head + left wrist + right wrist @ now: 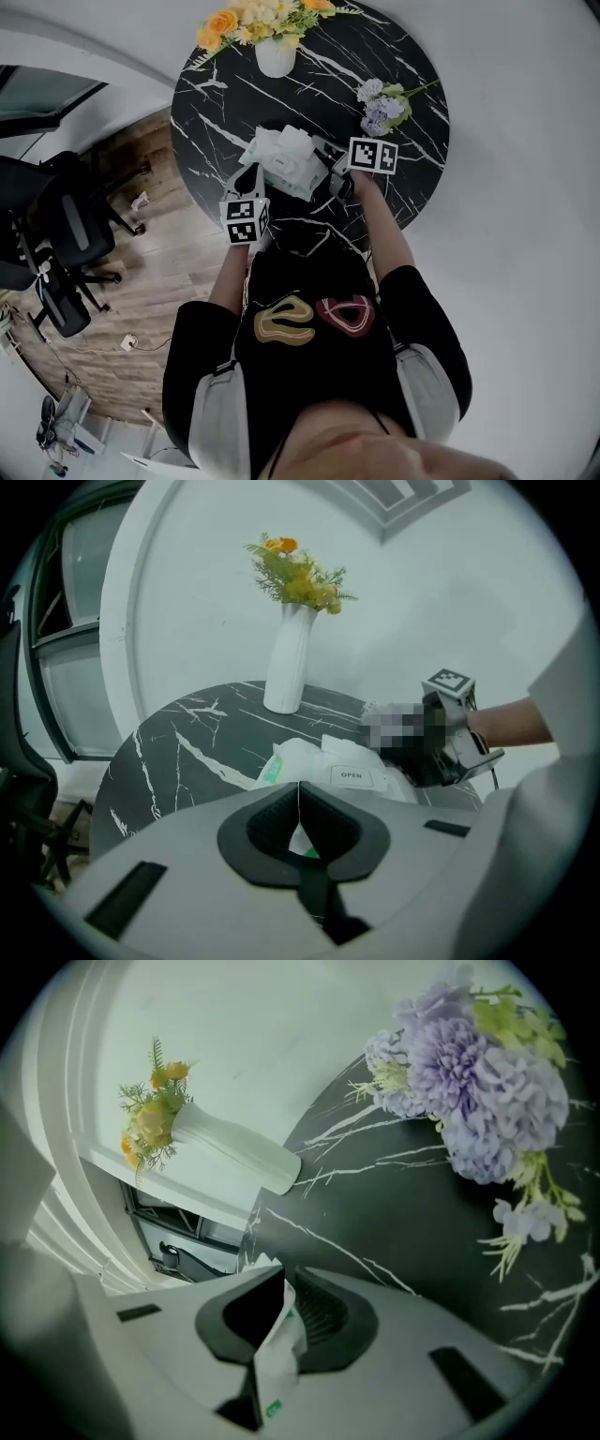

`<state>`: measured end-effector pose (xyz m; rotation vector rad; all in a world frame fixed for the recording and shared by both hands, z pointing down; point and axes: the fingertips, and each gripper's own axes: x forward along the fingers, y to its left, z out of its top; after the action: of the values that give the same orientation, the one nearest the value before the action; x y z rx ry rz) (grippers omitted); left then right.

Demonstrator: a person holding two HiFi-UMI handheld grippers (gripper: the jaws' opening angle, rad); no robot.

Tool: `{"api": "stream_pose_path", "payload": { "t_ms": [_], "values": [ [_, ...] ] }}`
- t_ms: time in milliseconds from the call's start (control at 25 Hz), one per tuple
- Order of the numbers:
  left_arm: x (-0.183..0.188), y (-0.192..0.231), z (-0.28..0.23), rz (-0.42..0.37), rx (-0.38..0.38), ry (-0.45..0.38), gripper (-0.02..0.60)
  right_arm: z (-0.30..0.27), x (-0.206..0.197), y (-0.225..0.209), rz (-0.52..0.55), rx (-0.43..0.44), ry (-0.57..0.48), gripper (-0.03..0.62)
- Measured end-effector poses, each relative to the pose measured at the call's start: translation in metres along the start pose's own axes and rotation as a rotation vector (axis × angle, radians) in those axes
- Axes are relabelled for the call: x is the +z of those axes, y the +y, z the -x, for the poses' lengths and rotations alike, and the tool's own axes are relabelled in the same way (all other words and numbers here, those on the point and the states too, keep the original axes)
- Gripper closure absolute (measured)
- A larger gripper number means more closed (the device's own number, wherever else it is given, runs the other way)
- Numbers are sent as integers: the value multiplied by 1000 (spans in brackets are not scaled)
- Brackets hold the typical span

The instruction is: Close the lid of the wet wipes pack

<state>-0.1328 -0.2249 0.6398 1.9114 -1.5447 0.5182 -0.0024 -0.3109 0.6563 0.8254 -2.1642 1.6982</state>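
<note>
Black marble with white veins forms the round desk [412, 84], and the white, soft plastic wet wipes pack [286, 159] lies near its middle, on the side close to the person. A rumpled white sheet stands up from the pack's top. In the left gripper view a flat white flap [352, 776] printed OPEN lies on the upper face of the pack; whether it is sealed down I cannot tell.

At the pack's near-left end is the left gripper [255, 175]; its own view shows its jaws pressed together at the tips, with a sliver of white and green film from the pack caught in the gap just behind them. From the other side the right gripper [331, 174] meets the pack, and its jaws pinch a crumpled fold of the pack's white film with green print [277, 1330].

Toward the far edge of the desk a white ribbed ceramic vase [276, 58] of yellow and orange flowers stands upright, well apart from the pack. Lying on the desk beyond the right gripper is a loose bunch of purple flowers [380, 105]
</note>
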Motion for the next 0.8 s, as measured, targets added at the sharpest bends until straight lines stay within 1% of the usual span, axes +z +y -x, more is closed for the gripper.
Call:
{"api": "stream_pose_path", "payload": {
  "t_ms": [120, 160, 400, 800],
  "values": [
    [-5, 3, 0, 14, -2, 21, 563, 1, 2, 3, -8, 15, -13, 553],
    [-6, 3, -1, 15, -6, 22, 563, 1, 3, 4, 0, 14, -15, 562],
    [-6, 2, -2, 23, -19, 25, 563, 5, 6, 8, 21, 23, -28, 566],
    [-7, 3, -3, 45, -35, 34, 563, 15, 8, 29, 151, 41, -52, 571]
  ]
}}
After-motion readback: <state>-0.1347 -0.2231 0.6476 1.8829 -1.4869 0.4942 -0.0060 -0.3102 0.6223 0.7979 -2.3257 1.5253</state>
